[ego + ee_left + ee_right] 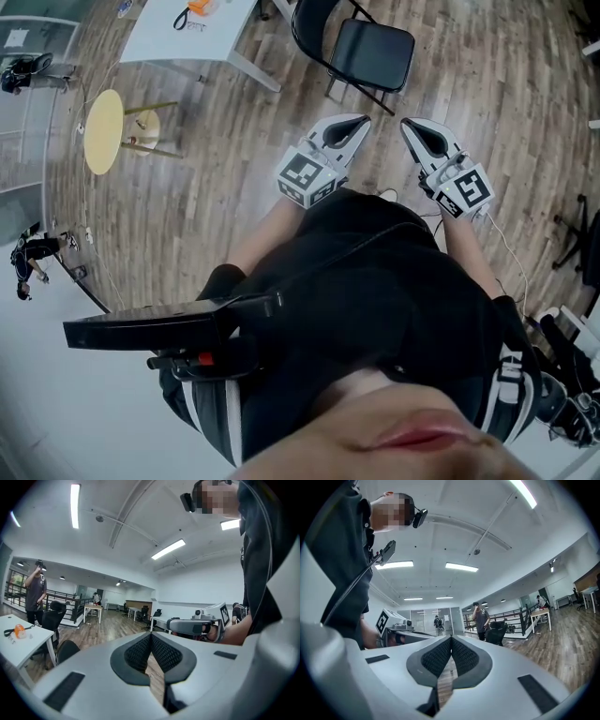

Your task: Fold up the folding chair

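Observation:
The black folding chair (361,49) stands unfolded on the wooden floor at the top of the head view, just beyond both grippers. My left gripper (358,122) and right gripper (409,125) are held side by side in front of the person's body, pointing towards the chair and apart from it. Both are shut with nothing between the pads. In the left gripper view the jaws (151,635) meet, a dark rounded part of the chair (67,650) shows low on the left, and the right gripper (194,626) is alongside. The right gripper view shows its jaws (451,639) closed, with the left gripper (393,626) beside it.
A white table (159,42) with an orange item (200,7) stands left of the chair. A round yellow stool (103,131) lies further left. A dark office chair (583,246) is at the right edge. Other people (480,618) stand far off by railings and desks.

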The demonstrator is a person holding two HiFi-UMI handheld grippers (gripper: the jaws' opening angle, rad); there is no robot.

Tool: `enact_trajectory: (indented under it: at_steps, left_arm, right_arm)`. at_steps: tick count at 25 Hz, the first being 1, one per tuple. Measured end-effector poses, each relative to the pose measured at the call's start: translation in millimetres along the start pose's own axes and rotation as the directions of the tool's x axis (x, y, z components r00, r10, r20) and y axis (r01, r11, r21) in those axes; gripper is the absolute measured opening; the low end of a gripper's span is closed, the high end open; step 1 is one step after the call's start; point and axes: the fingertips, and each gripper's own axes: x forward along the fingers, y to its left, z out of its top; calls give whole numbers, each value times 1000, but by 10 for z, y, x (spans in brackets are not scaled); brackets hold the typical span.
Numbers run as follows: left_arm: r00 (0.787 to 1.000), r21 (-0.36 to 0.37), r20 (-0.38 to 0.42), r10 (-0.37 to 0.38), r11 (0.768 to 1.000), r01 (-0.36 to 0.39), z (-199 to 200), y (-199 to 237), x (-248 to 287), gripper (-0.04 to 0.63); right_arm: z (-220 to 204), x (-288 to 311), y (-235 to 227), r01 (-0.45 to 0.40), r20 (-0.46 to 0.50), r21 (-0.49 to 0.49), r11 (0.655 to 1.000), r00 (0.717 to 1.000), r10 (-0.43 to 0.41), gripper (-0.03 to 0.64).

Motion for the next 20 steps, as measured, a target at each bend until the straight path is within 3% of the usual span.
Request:
enact_trajectory:
  at_steps: [8,20]
  left_arm:
    - [1000,36,-9,28,999,-27,10,198,17,5]
    - [996,0,-7,-86,996,86,108,1334,86,5]
  right_arm:
    - [-74,157,-149,2,-2,19,1000,1000,-2,9]
    - [-148,1246,-506,66,-52,43,997,997,-64,10]
